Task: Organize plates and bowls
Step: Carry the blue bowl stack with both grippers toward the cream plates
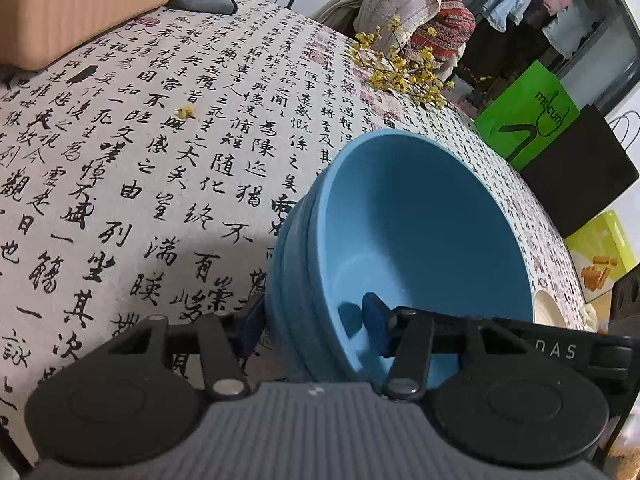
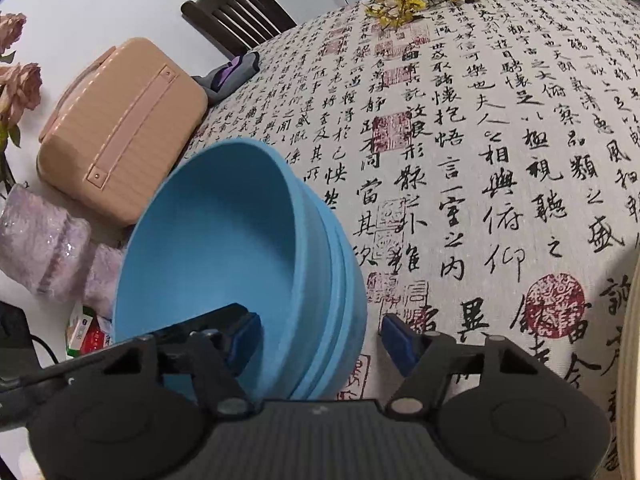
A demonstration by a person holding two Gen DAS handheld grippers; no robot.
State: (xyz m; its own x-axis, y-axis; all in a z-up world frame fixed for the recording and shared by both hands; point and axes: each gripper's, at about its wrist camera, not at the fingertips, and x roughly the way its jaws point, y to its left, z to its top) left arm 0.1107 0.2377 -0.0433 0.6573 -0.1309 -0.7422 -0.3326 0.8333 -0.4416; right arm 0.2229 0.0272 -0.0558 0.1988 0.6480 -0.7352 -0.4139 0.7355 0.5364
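A stack of several nested blue bowls [image 1: 420, 220] stands on the calligraphy-print tablecloth [image 1: 160, 160]. My left gripper [image 1: 312, 320] straddles the stack's near left wall, one blue pad outside and one inside the top bowl. A gap shows beside the inner pad, so it is open. In the right wrist view the same blue bowls [image 2: 224, 240] sit at the left. My right gripper [image 2: 320, 338] straddles their right wall, open, with cloth showing between the outer pad and the bowls. A cream plate rim [image 2: 630, 340] shows at the right edge.
A pink hard case [image 2: 120, 128] lies at the table's far side beside a grey and purple cloth [image 2: 228, 74]. Yellow flower sprigs [image 1: 404, 64] lie at the far edge. A green bag [image 1: 528, 112] and a black bag [image 1: 576, 176] stand off the table. A dark chair [image 2: 240, 12] stands behind.
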